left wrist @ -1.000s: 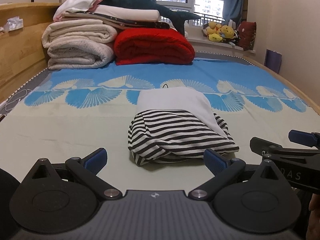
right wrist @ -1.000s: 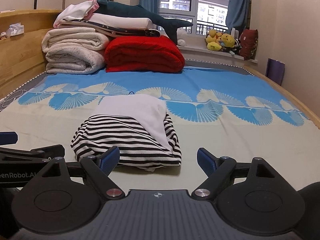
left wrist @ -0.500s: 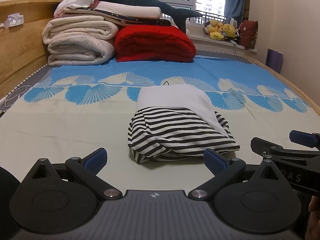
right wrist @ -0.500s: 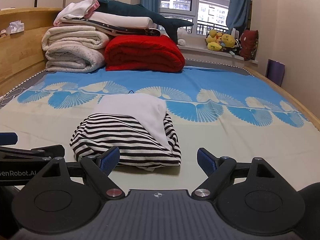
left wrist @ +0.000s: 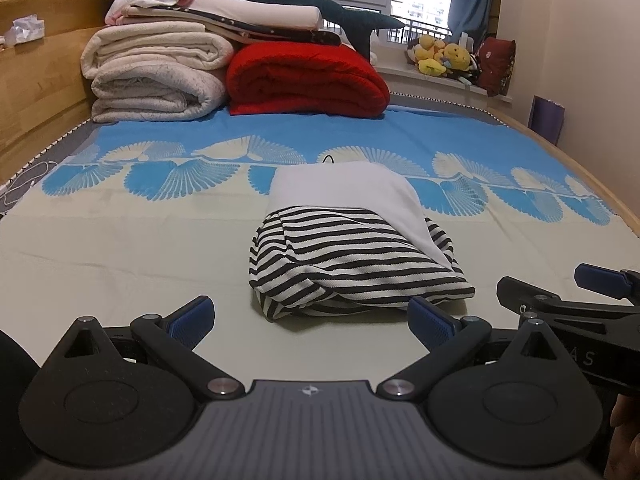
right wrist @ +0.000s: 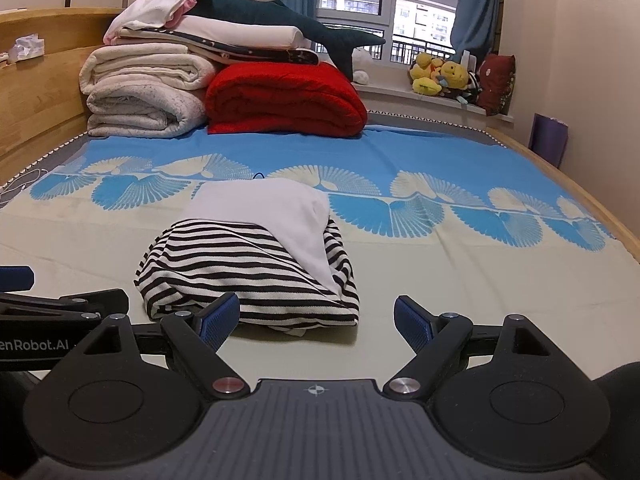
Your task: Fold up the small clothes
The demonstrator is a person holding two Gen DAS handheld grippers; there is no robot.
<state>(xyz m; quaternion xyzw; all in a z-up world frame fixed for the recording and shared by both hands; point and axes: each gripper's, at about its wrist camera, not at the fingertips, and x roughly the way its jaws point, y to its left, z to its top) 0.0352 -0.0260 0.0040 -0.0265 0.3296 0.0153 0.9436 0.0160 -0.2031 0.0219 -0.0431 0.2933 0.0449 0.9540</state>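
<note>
Striped garment folded on bed, both grippers empty.
Left wrist: striped garment (left wrist: 352, 264), white panel on top, lay mid-bed; judged soft, light, best pinched at near hem. Left gripper (left wrist: 310, 318) wide, low, level. Right wrist: right gripper (right wrist: 316, 318) wide, just short of the garment's near edge.

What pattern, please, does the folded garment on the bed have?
Black-and-white stripes, with a plain white panel over the top of the garment; the left wrist view shows it best.

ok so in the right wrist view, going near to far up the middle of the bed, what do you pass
right tool → striped garment → white garment → red blanket → plush shark → window
</note>
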